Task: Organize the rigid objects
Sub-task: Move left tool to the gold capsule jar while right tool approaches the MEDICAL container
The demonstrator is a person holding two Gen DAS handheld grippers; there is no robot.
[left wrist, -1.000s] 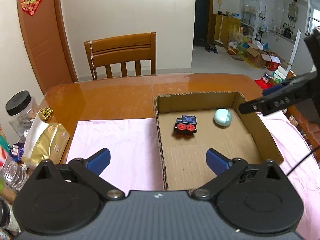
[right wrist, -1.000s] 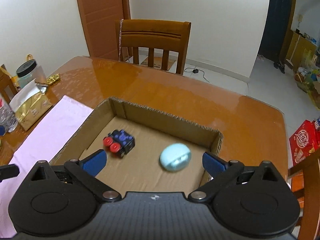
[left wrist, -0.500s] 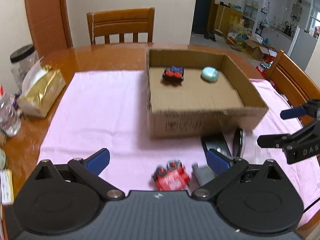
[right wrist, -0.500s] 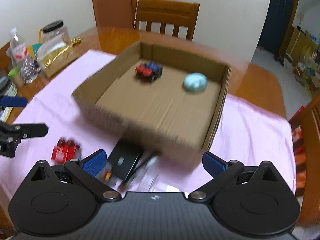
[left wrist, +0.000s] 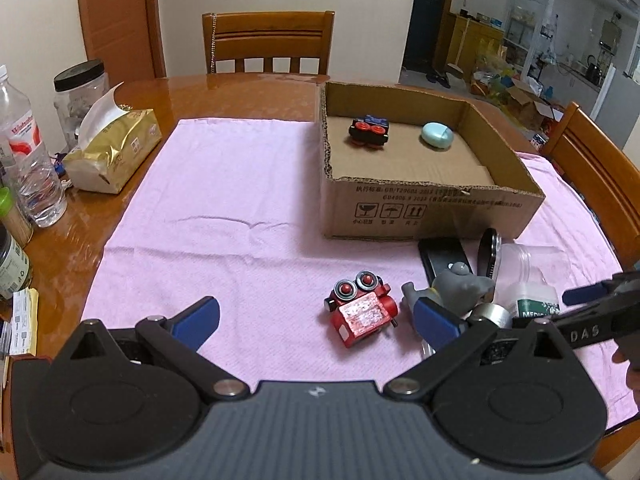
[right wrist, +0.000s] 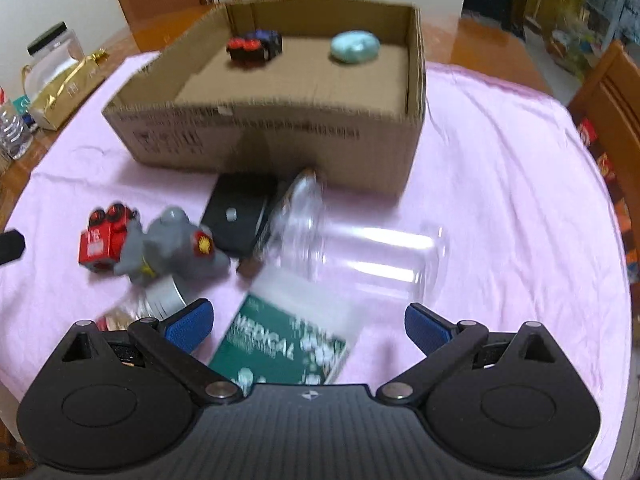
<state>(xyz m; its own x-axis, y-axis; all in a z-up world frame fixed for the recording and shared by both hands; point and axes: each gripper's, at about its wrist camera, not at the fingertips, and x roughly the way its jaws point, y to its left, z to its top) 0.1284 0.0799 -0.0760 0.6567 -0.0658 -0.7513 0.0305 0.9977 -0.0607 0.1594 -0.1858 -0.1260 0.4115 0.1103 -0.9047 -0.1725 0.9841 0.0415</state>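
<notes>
A cardboard box (left wrist: 432,208) (right wrist: 280,136) on the pink cloth holds a dark toy car (left wrist: 369,131) and a pale blue oval case (left wrist: 437,135). In front of it lie a red toy car (left wrist: 360,314) (right wrist: 105,236), a grey toy (left wrist: 456,286) (right wrist: 168,246), a black flat case (left wrist: 444,258) (right wrist: 240,214), a clear jar on its side (right wrist: 360,252) and a green-labelled bottle (right wrist: 280,346). My left gripper (left wrist: 316,320) is open, low over the cloth beside the red car. My right gripper (right wrist: 308,326) is open above the green-labelled bottle; it also shows in the left wrist view (left wrist: 588,308).
A gold tissue pack (left wrist: 114,156), a water bottle (left wrist: 24,152) and a black-lidded jar (left wrist: 80,96) stand at the table's left edge. Wooden chairs stand at the far side (left wrist: 268,42) and the right (left wrist: 596,168). A small metal can (left wrist: 490,316) lies near the grey toy.
Both grippers have pulled back from over the box to the near side of the table and dropped lower. The loose objects in front of the box have come into view.
</notes>
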